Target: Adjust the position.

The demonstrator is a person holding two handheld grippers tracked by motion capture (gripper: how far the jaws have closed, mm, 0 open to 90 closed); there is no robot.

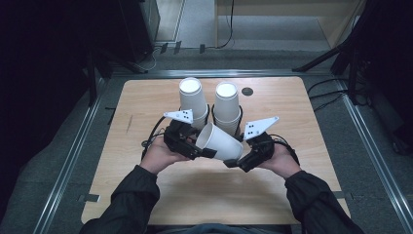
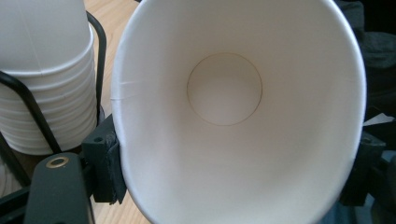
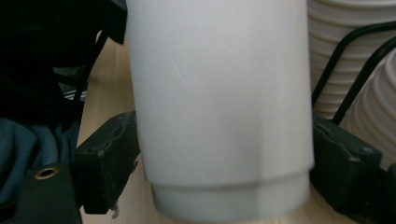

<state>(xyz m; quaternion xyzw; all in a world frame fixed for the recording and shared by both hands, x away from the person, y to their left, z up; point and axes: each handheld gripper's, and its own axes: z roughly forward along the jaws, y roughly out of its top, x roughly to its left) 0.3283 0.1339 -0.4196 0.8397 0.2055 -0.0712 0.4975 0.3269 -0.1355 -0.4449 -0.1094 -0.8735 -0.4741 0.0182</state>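
A single white paper cup [image 1: 221,141] lies on its side in the air between my two grippers, above the middle of the wooden table [image 1: 141,102]. My left gripper [image 1: 200,145] faces the cup's open mouth [image 2: 224,88], and both its pads press the rim from outside. My right gripper [image 1: 237,153] is at the cup's base [image 3: 219,107]. Its jaws stand on either side of the base, with a thin gap at the right pad [image 3: 336,149], so it is open.
Two tall stacks of white paper cups [image 1: 191,97] [image 1: 227,100] stand upside down in a black wire holder [image 2: 98,56] just behind the grippers. A small dark round hole [image 1: 247,91] sits near the table's far edge. The floor around is dark.
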